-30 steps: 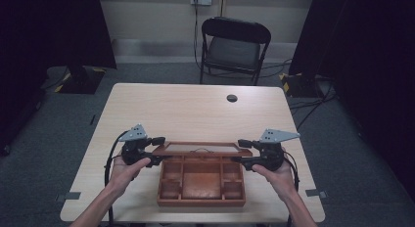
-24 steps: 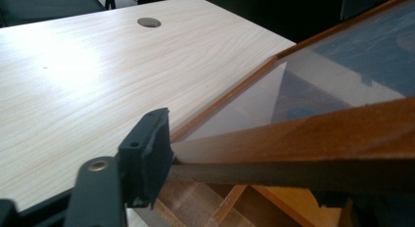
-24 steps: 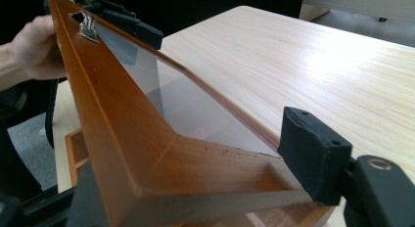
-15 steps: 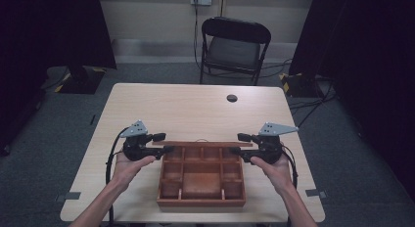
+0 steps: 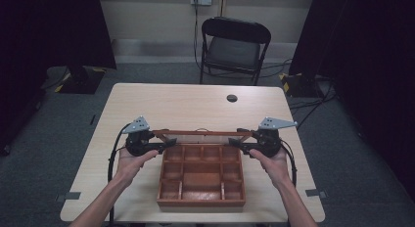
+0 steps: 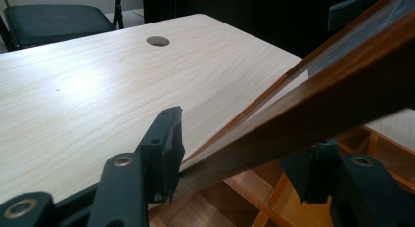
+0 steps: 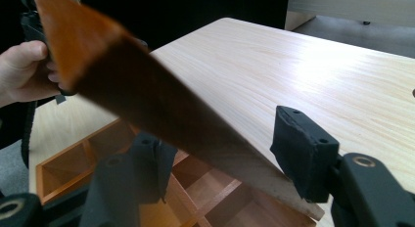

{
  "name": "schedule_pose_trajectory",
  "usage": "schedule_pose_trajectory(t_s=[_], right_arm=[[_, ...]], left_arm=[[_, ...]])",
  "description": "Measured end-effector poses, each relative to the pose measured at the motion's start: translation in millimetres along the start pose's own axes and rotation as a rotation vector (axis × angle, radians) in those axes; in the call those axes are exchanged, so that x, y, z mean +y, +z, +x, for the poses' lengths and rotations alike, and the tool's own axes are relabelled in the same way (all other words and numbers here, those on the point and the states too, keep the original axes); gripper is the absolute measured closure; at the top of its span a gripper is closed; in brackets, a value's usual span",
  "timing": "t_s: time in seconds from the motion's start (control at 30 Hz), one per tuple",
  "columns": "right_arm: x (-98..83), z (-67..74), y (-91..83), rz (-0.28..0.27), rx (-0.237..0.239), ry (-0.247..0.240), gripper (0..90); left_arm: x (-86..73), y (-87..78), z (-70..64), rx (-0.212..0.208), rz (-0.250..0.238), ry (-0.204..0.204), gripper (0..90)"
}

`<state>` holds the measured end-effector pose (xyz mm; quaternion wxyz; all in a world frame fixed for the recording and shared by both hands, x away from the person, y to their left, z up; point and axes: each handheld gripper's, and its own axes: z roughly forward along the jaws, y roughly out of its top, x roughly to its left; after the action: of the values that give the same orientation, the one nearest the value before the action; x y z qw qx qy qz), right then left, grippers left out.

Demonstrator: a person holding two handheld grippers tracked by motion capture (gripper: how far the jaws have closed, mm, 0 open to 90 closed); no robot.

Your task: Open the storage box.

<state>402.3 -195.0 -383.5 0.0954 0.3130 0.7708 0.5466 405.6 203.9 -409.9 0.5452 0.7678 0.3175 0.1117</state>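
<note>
A brown wooden compartment box (image 5: 200,180) sits on the near half of the table (image 5: 186,104). Its framed, glass-paned lid (image 5: 195,134) is raised along the box's far side and spans between my two grippers. My left gripper (image 5: 166,145) is shut on the lid's left end; in the left gripper view the lid frame (image 6: 313,100) runs between the jaws of the left gripper (image 6: 240,153). My right gripper (image 5: 236,142) is shut on the right end, and the lid (image 7: 147,95) fills the gap of the right gripper (image 7: 225,153). The compartments look bare.
A small dark round hole (image 5: 231,98) marks the far middle of the tabletop. Beyond the table's far edge stands a black folding chair (image 5: 235,46). Cables trail from both grippers toward the near table corners. Bare tabletop lies beyond the box.
The lid has swung up from lying on the box to standing raised at its far side. Both grippers moved up and away from me with it, uncovering the compartments.
</note>
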Motion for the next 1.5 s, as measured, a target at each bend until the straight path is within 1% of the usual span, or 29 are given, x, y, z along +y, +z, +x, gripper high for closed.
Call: schedule_pose_trajectory(t_s=[0.13,0.2,0.23,0.33,0.47,0.53,0.67,0.8,0.93,1.0,1.03,1.1,1.2,1.23,1.27,1.3,1.33,1.37,1.43,1.5], right_arm=[[-0.3,-3.7,2.7,0.001,-0.005,0.008,40.8],[-0.6,-5.9,3.6,0.005,-0.008,0.013,40.5],[-0.8,-7.3,3.9,0.006,-0.010,0.015,40.6],[-1.3,-11.6,4.8,0.007,-0.018,0.022,40.3],[-2.7,-17.4,8.2,0.011,-0.022,0.032,40.2],[-3.7,-20.0,10.8,0.011,-0.016,0.040,40.1],[-5.1,-23.0,16.6,0.014,-0.026,0.042,40.4],[-6.6,-26.0,20.9,0.016,-0.039,0.042,42.6],[-8.5,-28.6,27.3,0.021,-0.039,0.040,45.2],[-9.2,-29.1,30.0,0.022,-0.040,0.040,45.0],[-9.6,-29.6,31.2,0.021,-0.040,0.041,44.9],[-10.4,-31.5,32.4,0.020,-0.035,0.052,44.9],[-10.8,-33.5,33.4,0.021,-0.041,0.059,45.7],[-11.0,-33.9,33.6,0.021,-0.043,0.060,45.8],[-11.1,-34.7,33.9,0.021,-0.044,0.060,46.0],[-11.3,-35.2,34.1,0.023,-0.046,0.062,46.2],[-11.5,-35.7,34.3,0.023,-0.045,0.062,46.4],[-11.7,-36.3,34.4,0.024,-0.046,0.063,46.6],[-12.2,-37.2,35.3,0.026,-0.049,0.064,46.9],[-12.5,-38.1,36.1,0.027,-0.050,0.065,47.2]], left_arm=[[4.3,2.3,1.0,0.010,0.016,0.006,44.7],[7.0,4.1,1.2,0.008,0.021,0.007,44.8],[8.4,4.6,2.1,0.017,0.027,0.023,44.8],[8.5,7.6,4.0,0.018,0.003,-0.003,45.1],[8.4,8.6,7.1,0.020,-0.002,-0.004,45.8],[8.7,9.7,7.8,0.021,-0.001,-0.006,46.4],[10.0,11.7,10.5,0.027,-0.005,-0.009,46.4],[9.2,14.8,12.0,0.034,0.003,-0.010,45.5],[7.6,19.7,13.0,0.036,0.015,-0.005,43.8],[5.9,22.2,13.5,0.042,0.021,-0.013,42.9],[4.6,23.3,14.2,0.049,0.032,-0.009,42.4],[2.1,24.9,14.9,0.057,0.034,-0.019,42.3],[-0.3,26.3,17.6,0.061,0.028,-0.029,43.6],[-0.1,26.1,18.4,0.065,0.034,-0.026,43.9],[-0.4,26.5,19.1,0.063,0.027,-0.023,44.4],[-0.7,26.9,19.3,0.060,0.022,-0.031,44.9],[-0.4,26.8,19.8,0.058,0.026,-0.033,45.3],[-0.3,26.6,21.1,0.059,0.030,-0.022,45.7],[0.1,26.2,22.6,0.056,0.037,-0.022,47.0],[-0.3,26.6,22.9,0.057,0.033,-0.027,47.6]])
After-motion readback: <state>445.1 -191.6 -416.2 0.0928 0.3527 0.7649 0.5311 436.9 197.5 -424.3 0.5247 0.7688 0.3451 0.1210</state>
